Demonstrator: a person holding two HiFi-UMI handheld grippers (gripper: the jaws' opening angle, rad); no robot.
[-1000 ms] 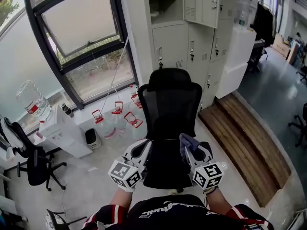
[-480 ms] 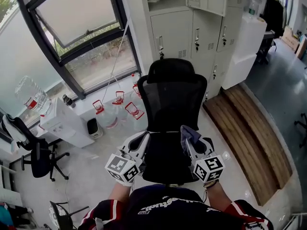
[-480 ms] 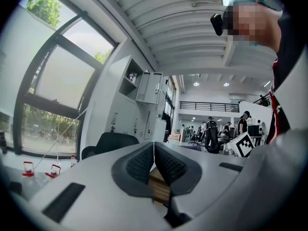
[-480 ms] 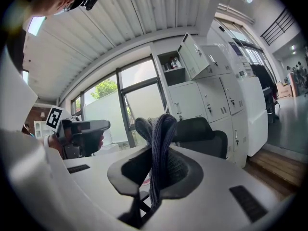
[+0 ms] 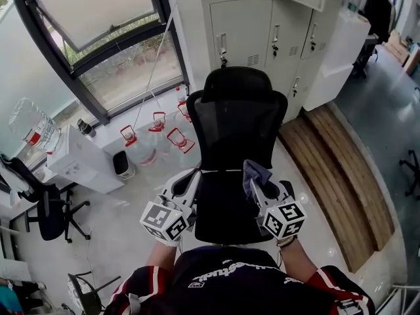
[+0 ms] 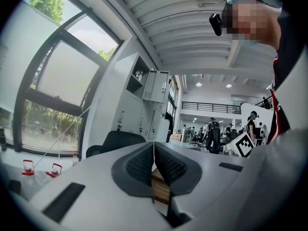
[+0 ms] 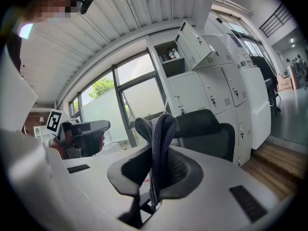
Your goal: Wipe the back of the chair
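chair: black mesh office chair (image 5: 230,130), upright on the pale floor directly ahead of the person, headrest at the far end, seat nearest the body
chair back: mesh panel (image 5: 231,136), nothing on it, no sign of contact with the cloth
cloth: grey-blue rag (image 7: 161,129), bunched, sticks up out of the right tongs, sits low by the bottom edge of the back in the head view
right gripper (image 7: 155,146): jaws clamped on the cloth, held at the right side of the seat, chair visible beyond the rag and apart from it
left gripper (image 6: 154,154): jaws pressed together with nothing between them, held at the left side of the seat
step: approach, judged; rag gripped and raised, wiping not yet begun
next move: carry the right gripper forward and up until the rag presses flat on the mesh, then stroke across; the left one could steady the chair, since it may swivel or roll
surroundings: grey lockers (image 5: 275,31) behind the chair, window (image 5: 98,38) to the left, water bottles (image 5: 154,143) on the floor below it, wooden platform (image 5: 335,176) to the right
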